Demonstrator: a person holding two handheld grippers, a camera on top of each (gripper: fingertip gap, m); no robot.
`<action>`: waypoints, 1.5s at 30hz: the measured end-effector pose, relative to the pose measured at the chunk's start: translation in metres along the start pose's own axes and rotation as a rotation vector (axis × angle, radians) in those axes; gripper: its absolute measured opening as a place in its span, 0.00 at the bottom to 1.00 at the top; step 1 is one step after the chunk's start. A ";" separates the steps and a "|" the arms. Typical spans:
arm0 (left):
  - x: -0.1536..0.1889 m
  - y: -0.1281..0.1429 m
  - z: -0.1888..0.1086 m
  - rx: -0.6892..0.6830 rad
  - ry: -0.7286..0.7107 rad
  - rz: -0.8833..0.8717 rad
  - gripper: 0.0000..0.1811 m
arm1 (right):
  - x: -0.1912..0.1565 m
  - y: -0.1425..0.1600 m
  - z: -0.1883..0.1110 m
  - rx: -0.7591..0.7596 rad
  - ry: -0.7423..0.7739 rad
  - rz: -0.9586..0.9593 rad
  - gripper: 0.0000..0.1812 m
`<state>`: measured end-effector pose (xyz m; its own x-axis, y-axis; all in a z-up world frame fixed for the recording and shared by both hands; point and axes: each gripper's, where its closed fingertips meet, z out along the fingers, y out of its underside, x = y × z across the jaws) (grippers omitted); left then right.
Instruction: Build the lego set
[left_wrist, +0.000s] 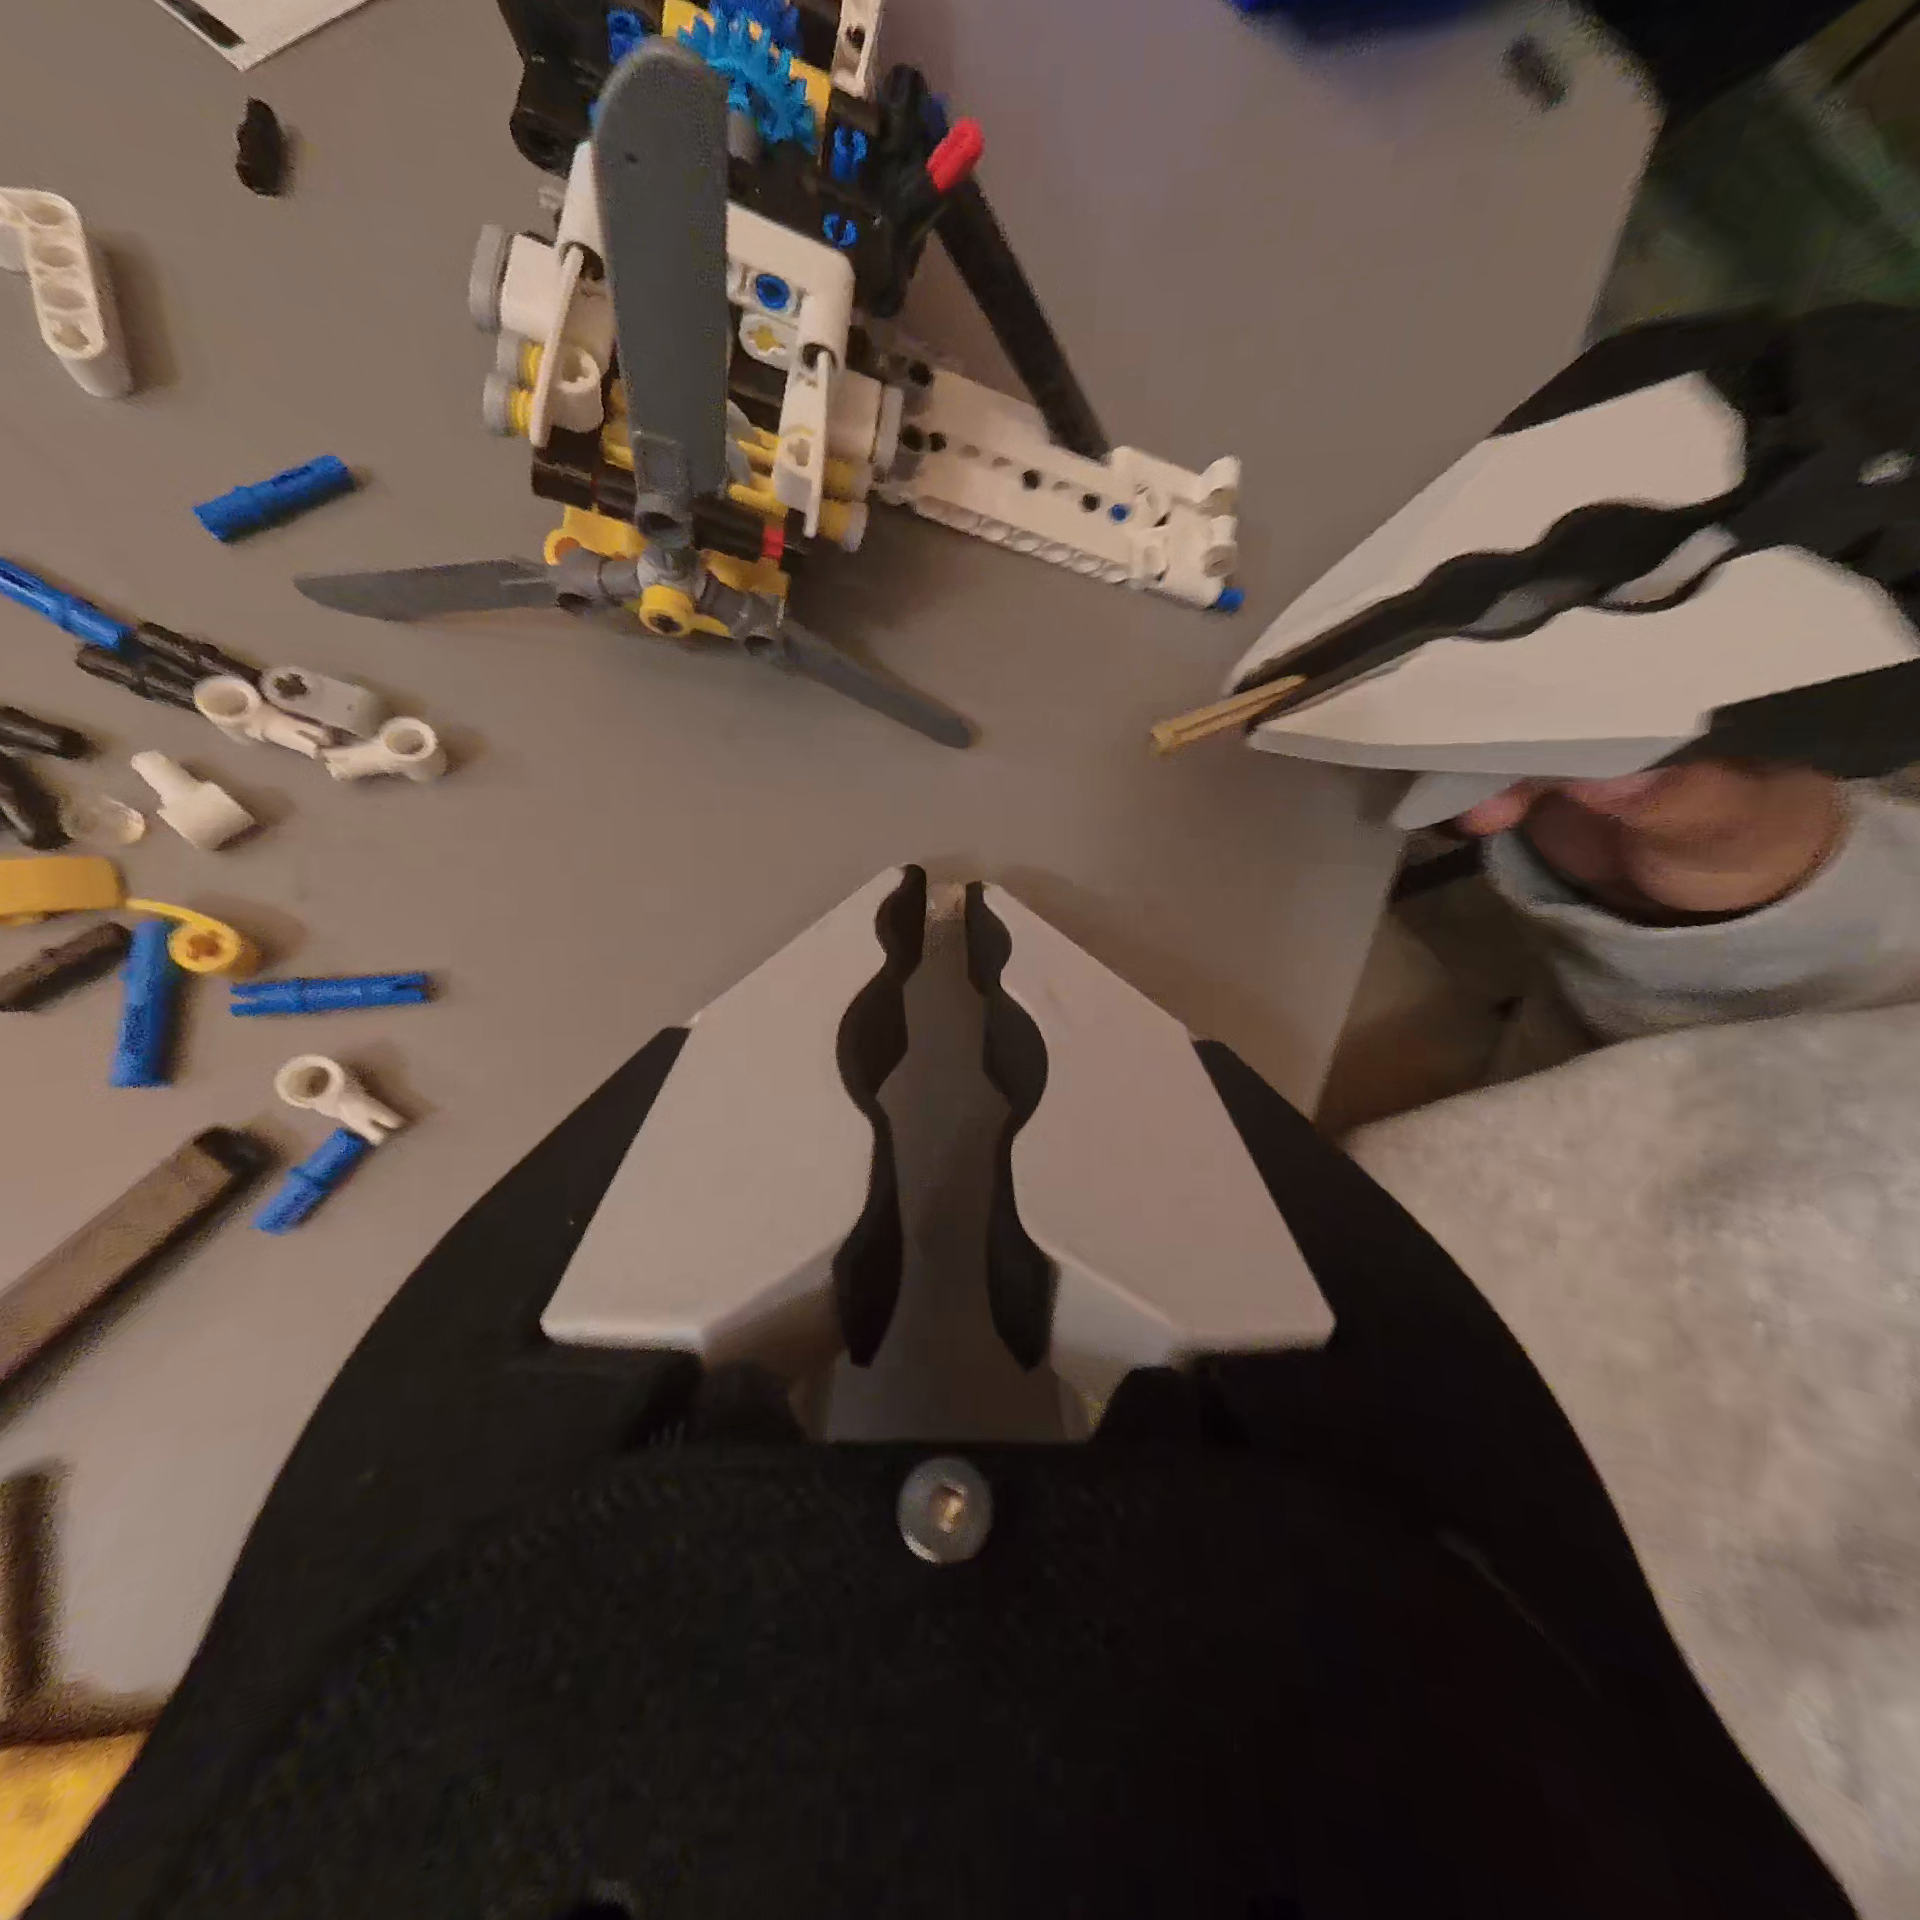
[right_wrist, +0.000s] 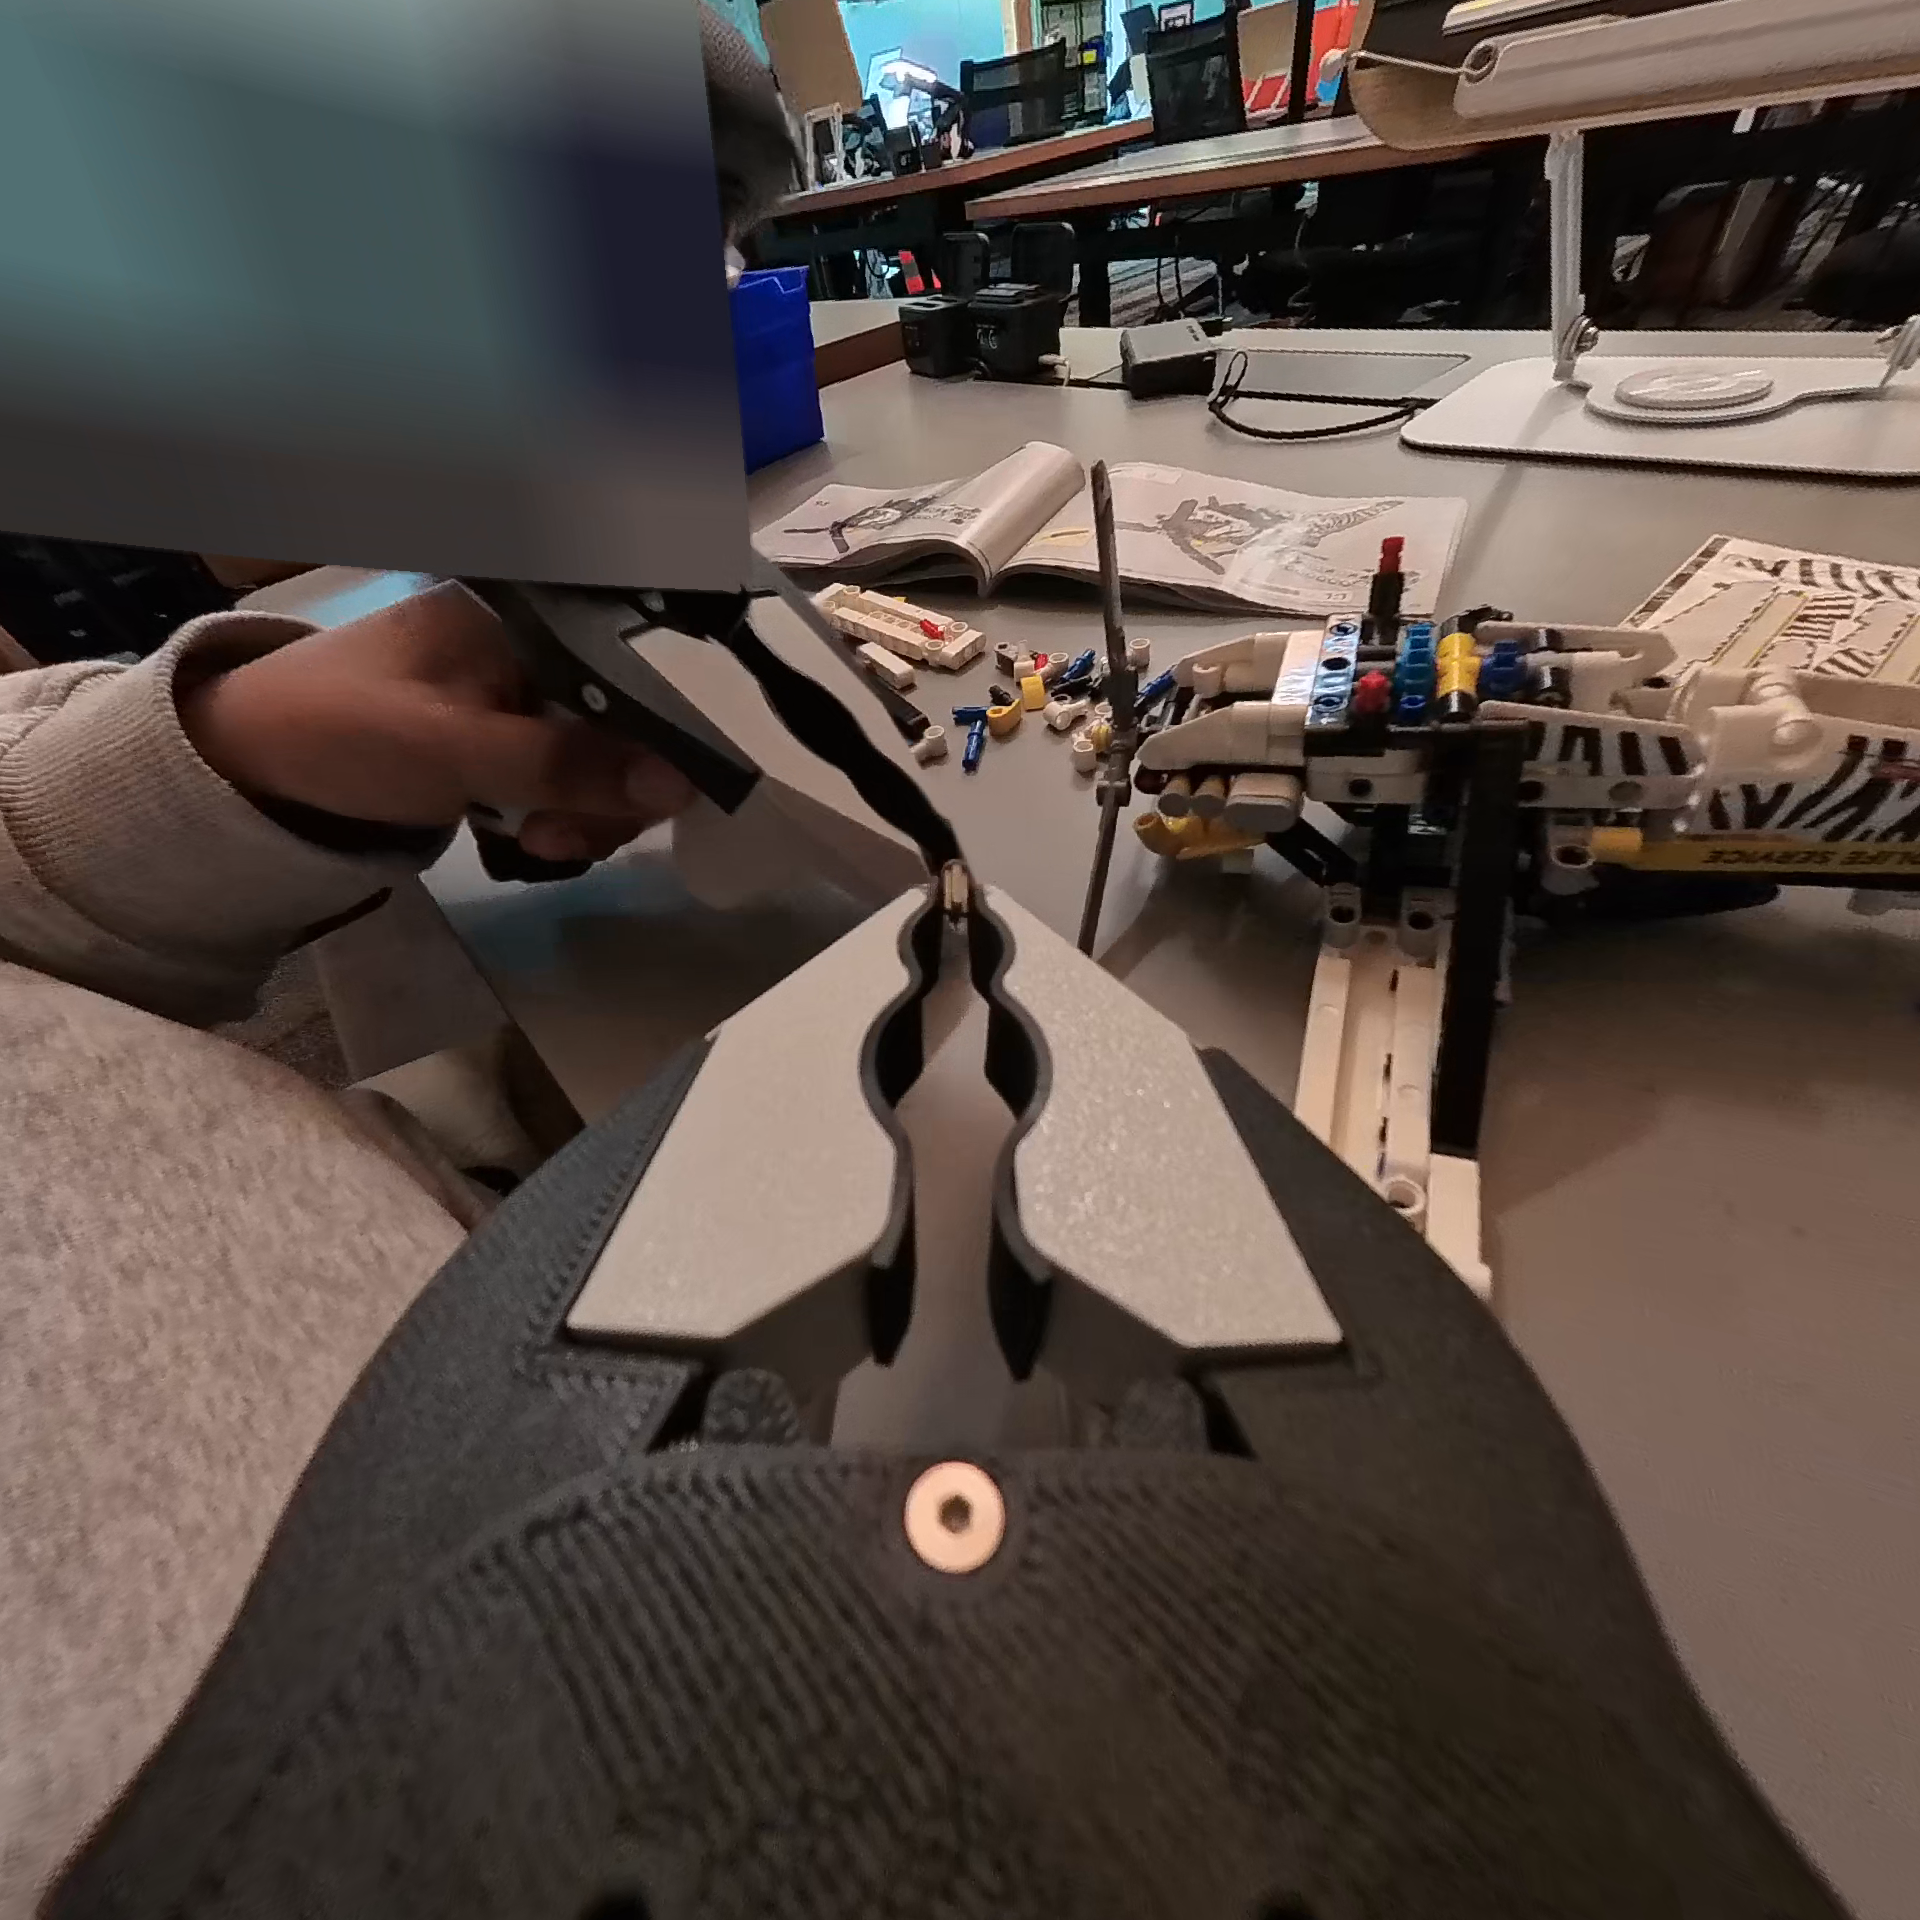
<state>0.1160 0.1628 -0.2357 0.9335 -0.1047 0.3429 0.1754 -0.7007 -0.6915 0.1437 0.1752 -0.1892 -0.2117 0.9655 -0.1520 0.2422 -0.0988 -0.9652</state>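
Note:
The partly built plane model (left_wrist: 727, 343) stands on the grey table with its grey propeller (left_wrist: 665, 291) facing me; the right wrist view shows it from the side (right_wrist: 1455, 717) with zebra-striped panels. My left gripper (left_wrist: 943, 885) hovers over the table in front of the propeller, jaws nearly closed on a small pale piece (left_wrist: 943, 904). My right gripper (right_wrist: 956, 896) is shut on a tan pin (right_wrist: 956, 888). It enters the left wrist view from the right (left_wrist: 1236, 717), the tan pin (left_wrist: 1210, 722) sticking out of its tips. The left gripper's tip (right_wrist: 935, 847) is close to the pin.
Loose blue, white, black and yellow pieces (left_wrist: 208, 935) lie left of the model. An open instruction booklet (right_wrist: 1039, 530) and a sticker sheet (right_wrist: 1766, 603) lie behind it. A blue bin (right_wrist: 774, 364) and a white stand base (right_wrist: 1662, 416) sit farther back. The table edge (left_wrist: 1351, 987) is at right. The tips of one gripper are about 6 cm away from the tips of the other.

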 end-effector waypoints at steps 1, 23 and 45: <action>0.006 -0.001 -0.004 0.029 0.058 -0.048 0.02 | 0.000 0.000 0.000 0.000 0.000 -0.001 0.02; -0.008 0.034 -0.067 0.205 -0.228 0.007 0.00 | -0.003 -0.004 -0.004 0.033 -0.034 0.020 0.02; 0.014 0.196 -0.124 -0.017 -0.475 -0.172 0.01 | -0.008 -0.003 0.002 0.027 -0.032 0.017 0.02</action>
<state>0.1251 -0.0640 -0.2878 0.9313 0.3436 0.1212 0.3381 -0.6911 -0.6388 0.1432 0.1672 -0.1851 -0.2378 0.9555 -0.1749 0.2205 -0.1223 -0.9677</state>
